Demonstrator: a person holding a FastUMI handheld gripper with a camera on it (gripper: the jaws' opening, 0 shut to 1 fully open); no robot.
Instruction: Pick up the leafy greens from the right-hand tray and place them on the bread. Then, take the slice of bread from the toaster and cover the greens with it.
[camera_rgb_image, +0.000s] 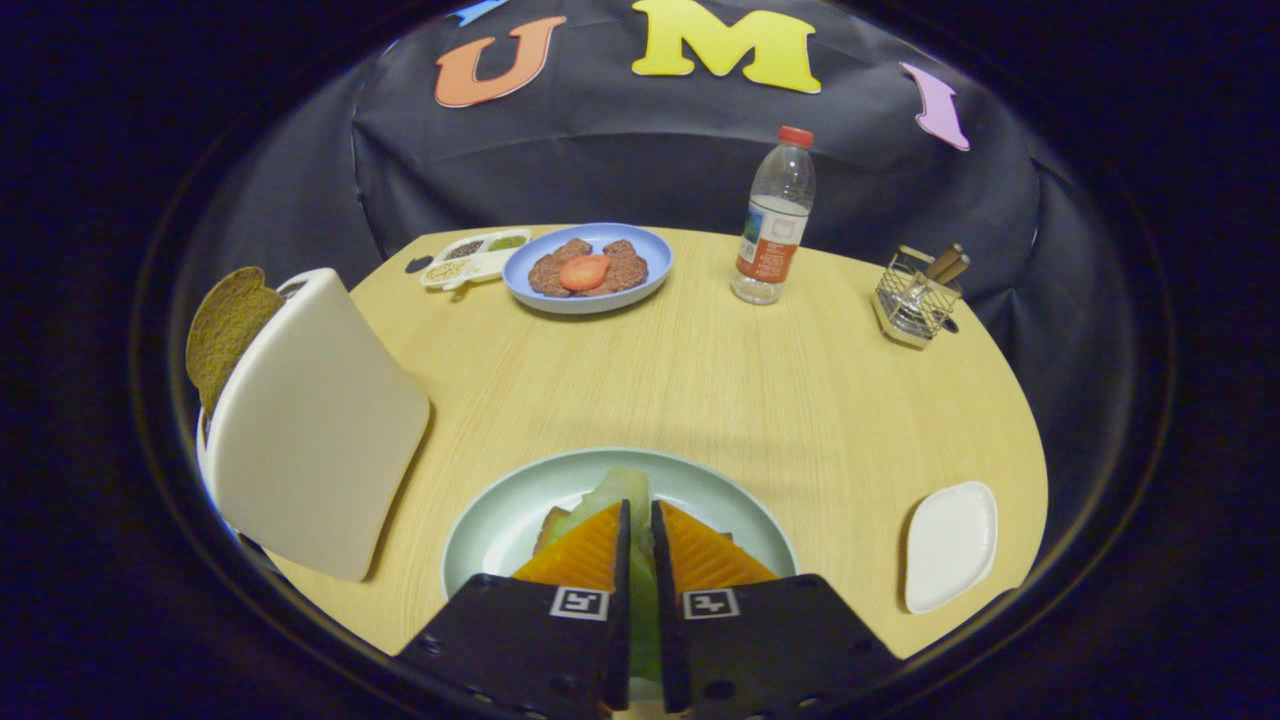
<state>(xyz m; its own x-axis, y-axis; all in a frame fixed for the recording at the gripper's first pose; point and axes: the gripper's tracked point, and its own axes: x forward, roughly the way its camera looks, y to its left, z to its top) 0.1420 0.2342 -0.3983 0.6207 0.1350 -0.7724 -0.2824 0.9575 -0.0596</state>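
Observation:
My gripper (640, 515) is shut on the leafy greens (620, 488); a pale green leaf is pinched between the two fingers and sticks out past their tips. It hangs over the light green plate (492, 525), where a brown edge of bread (549, 524) peeks out beside the left finger. Most of that bread is hidden by the fingers. To the left stands the white toaster (315, 425) with a brown bread slice (225, 325) poking out of its top. The small white tray (950, 545) lies to the right with nothing on it.
Across the round wooden table sit a blue plate (655, 262) with meat patties and a tomato slice, a divided seasoning dish (472, 258), a water bottle (775, 220) and a wire basket (915, 300) holding utensils.

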